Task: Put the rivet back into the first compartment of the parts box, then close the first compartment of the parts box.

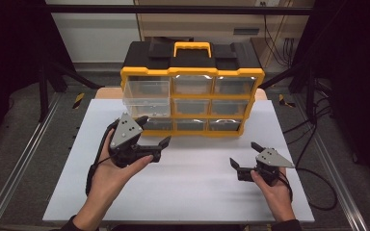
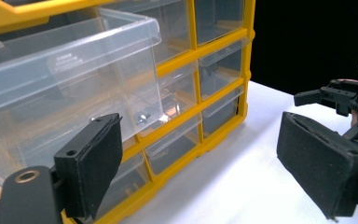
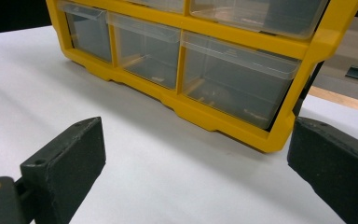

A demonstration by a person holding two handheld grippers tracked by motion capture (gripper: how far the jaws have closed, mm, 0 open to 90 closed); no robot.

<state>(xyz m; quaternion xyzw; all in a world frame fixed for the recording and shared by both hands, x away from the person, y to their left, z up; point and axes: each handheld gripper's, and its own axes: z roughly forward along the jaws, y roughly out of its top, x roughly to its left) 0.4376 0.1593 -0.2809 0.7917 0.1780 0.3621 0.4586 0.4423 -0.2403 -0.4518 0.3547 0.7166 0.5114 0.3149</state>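
A white table carries a yellow-and-black drawer cabinet, standing just beyond both tongs (upright, at the far edge). Bare white surface lies between the tongs.

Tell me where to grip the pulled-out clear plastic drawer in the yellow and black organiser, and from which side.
Grip the clear plastic drawer by the lip along its front top edge, coming from the front, the person's side. It juts out of the yellow and black organiser at the left column, so that edge is free. The left tongs, open and close by, would probably suit best.
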